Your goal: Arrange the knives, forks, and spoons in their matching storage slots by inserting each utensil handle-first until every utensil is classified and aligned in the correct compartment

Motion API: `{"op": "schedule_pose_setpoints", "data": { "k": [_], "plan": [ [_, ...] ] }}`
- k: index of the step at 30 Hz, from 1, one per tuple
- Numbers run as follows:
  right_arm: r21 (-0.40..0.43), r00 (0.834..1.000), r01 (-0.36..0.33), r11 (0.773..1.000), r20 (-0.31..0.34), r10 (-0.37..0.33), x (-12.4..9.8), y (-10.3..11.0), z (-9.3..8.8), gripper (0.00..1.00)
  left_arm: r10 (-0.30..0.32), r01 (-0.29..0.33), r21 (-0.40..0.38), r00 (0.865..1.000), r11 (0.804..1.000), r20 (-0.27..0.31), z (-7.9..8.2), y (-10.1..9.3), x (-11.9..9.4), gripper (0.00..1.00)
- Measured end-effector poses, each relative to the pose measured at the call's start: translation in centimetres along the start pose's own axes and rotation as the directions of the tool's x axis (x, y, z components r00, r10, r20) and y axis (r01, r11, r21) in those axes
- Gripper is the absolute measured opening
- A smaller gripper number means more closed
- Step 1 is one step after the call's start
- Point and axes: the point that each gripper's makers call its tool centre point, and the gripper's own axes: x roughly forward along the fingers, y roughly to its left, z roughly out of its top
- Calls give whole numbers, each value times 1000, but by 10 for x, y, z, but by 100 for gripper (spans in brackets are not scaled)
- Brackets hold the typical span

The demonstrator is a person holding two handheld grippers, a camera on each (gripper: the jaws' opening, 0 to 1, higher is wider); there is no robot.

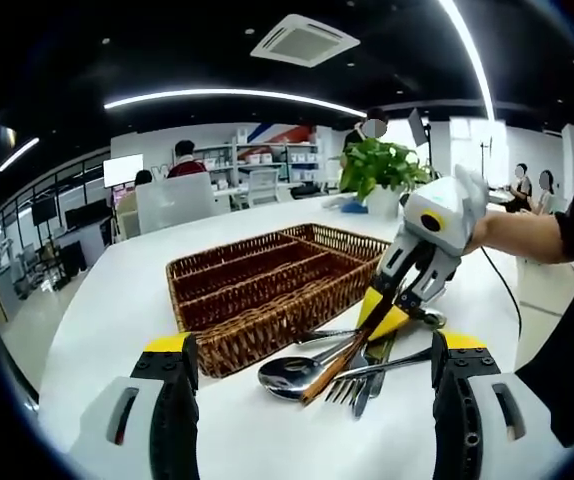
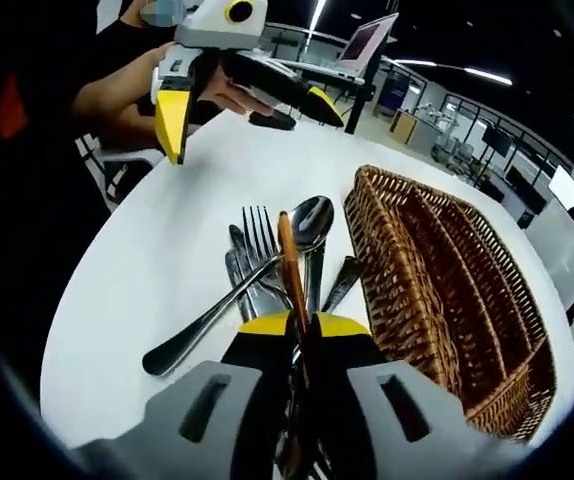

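The heap of steel cutlery [image 2: 267,280] lies on the round white table [image 2: 147,250], just beside the long side of the brown wicker tray [image 1: 257,290] with its lengthwise compartments, which hold no cutlery that can be seen. In the heap you have a large polished spoon [image 1: 289,373], a four-tined fork [image 2: 258,232], more forks and a dark knife [image 1: 372,382], crossed over one another, plus a slim brown wooden-handled utensil [image 2: 289,262]. Your right gripper [image 2: 303,325] is down on the heap, its yellow-tipped jaws closed together on that brown handle. Your left gripper [image 1: 312,355] hangs over the table short of the heap, touching nothing, its jaws spread wide apart. A leafy green plant in a white pot [image 1: 382,175] stands at the far edge of the table beyond the tray.
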Motion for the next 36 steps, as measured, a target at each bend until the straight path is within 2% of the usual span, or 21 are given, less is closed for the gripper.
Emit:
{"op": "schedule_pose_setpoints", "data": {
  "k": [6,17,36],
  "plan": [
    [-16,1000,-19,1000,19,20,0,1,2,4,-1,1,0,1000,1000,-4,0,0,1,99],
    [-44,1000,-22,999,17,23,-4,3,3,3,-1,1,6,1000,1000,-11,0,0,2,99],
    [-8,999,7,1000,52,-7,-25,-3,21,3,7,-7,-9,1000,1000,9,5,5,7,99]
  ]
}}
